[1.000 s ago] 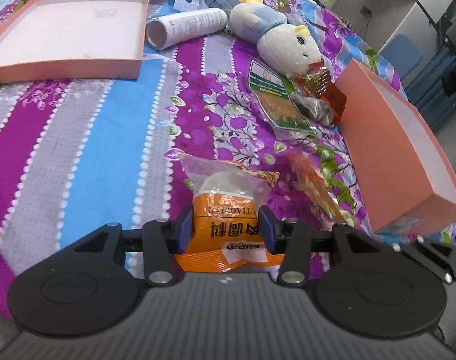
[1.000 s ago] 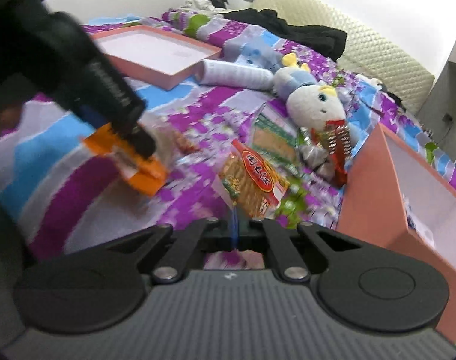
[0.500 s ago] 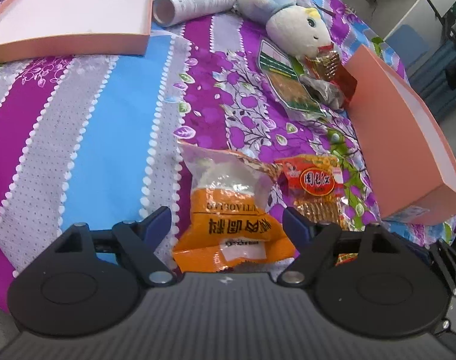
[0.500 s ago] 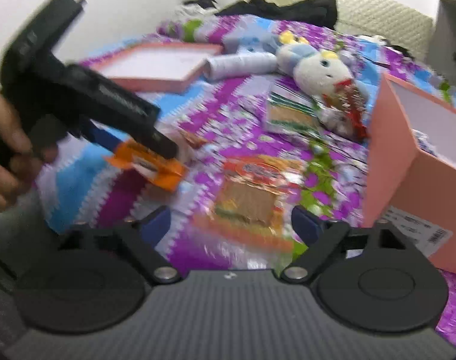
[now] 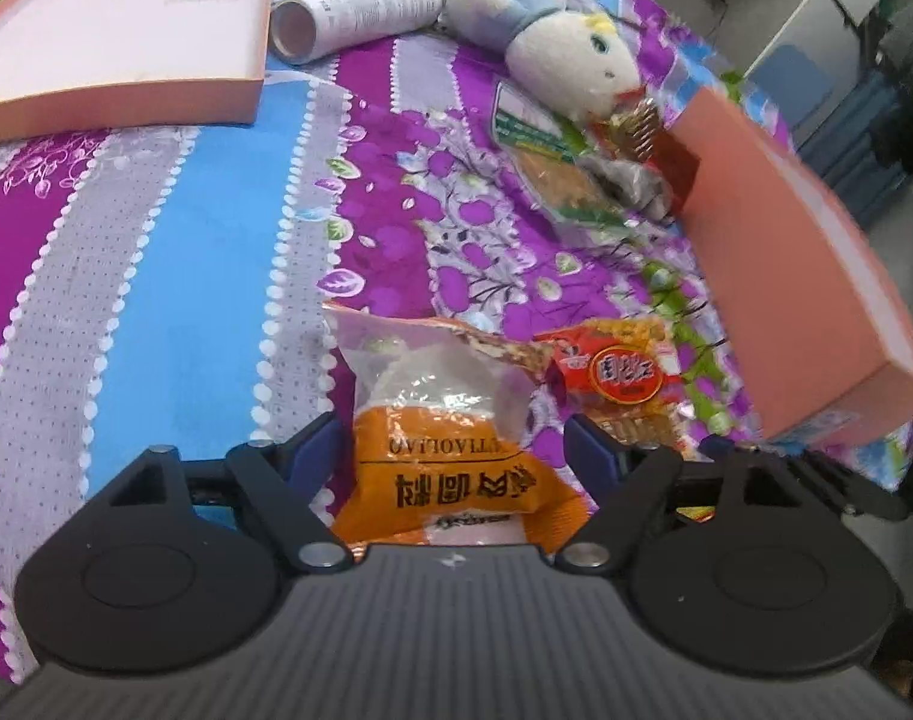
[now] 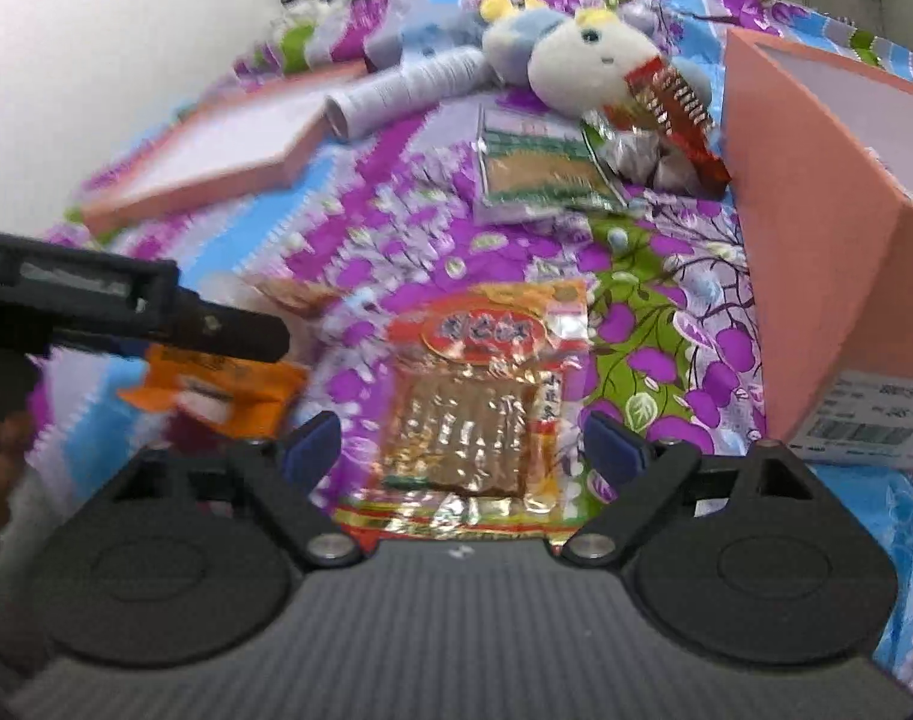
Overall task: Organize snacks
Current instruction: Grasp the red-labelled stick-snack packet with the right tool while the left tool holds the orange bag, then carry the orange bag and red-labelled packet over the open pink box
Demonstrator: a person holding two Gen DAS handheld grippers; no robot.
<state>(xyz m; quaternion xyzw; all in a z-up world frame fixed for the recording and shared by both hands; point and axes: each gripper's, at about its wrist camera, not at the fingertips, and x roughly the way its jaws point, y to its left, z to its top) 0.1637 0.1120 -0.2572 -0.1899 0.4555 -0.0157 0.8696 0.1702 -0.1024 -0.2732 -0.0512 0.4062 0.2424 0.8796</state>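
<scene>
An orange and clear snack bag lies on the striped bedspread between the fingers of my open left gripper; it also shows in the right wrist view. A red and gold snack pack lies flat between the fingers of my open right gripper; it shows in the left wrist view beside the orange bag. A green snack pack and a red wrapper lie by the plush toy. A deep pink box stands at the right.
A shallow pink box lid lies at the far left, with a white tube beside it. The left gripper's body reaches in from the left of the right wrist view. The bed edge is near, below both grippers.
My left gripper opened and let go of the orange bag, which now lies on the bed. My right gripper opened and released the red and gold pack, now flat on the bedspread.
</scene>
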